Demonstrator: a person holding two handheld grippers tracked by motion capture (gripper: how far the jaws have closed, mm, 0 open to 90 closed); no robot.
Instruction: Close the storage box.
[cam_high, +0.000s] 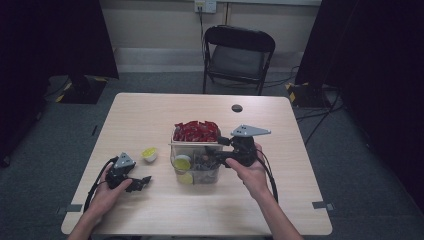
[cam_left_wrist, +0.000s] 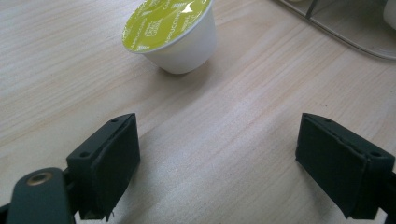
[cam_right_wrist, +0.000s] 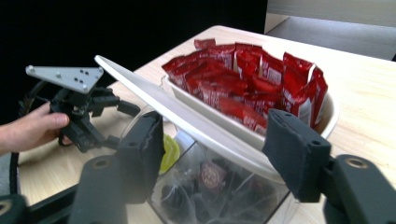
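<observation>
Meanwhile, the left gripper (cam_high: 141, 183) rested on the table (cam_high: 150, 115), its jaws spread wide with nothing between them, pointing toward a white coffee pod (cam_left_wrist: 170, 33) with a yellow-green lid that lay tilted on the wood just beyond. The right gripper (cam_right_wrist: 215, 149) hovered at the clear plastic box (cam_high: 196, 162), its jaws parted on either side of the box's rim without visibly pressing it. Red sachets (cam_right_wrist: 243, 81) filled the far compartment; pods lay in the near one.
</observation>
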